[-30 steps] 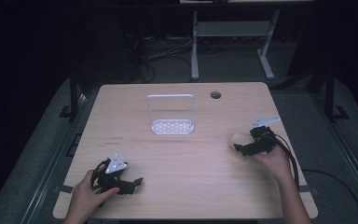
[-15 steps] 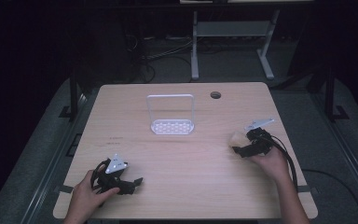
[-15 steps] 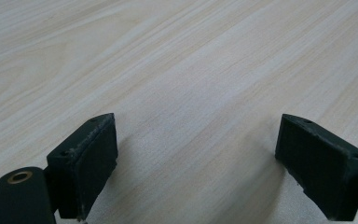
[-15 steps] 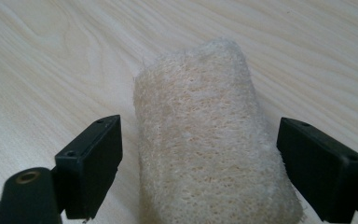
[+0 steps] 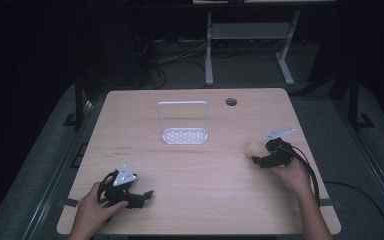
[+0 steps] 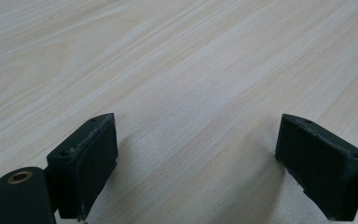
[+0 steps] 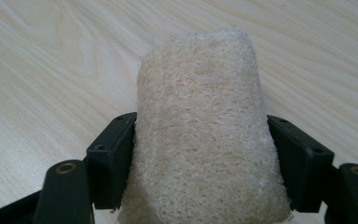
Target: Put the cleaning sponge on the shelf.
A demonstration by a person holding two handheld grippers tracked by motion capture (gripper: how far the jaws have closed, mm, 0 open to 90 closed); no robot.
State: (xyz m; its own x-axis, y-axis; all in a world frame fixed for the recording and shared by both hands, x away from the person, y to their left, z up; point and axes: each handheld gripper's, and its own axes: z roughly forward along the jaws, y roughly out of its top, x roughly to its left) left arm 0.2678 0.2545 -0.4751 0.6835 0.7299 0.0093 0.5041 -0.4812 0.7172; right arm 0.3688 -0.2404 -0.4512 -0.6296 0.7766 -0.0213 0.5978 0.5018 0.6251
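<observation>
Right claw [image 7: 200,154] has just been closing, and both pads now press the sides of the loofah sponge [image 7: 200,140], which lies on the table [image 5: 190,165] by the right edge. It looks soft, light and scratchy, so it should squash a bit and not slip. Holding it across the middle seems best. Left claw [image 6: 200,163] is wide open, with nothing inside. Farther back stands a white rack [image 5: 184,125].
</observation>
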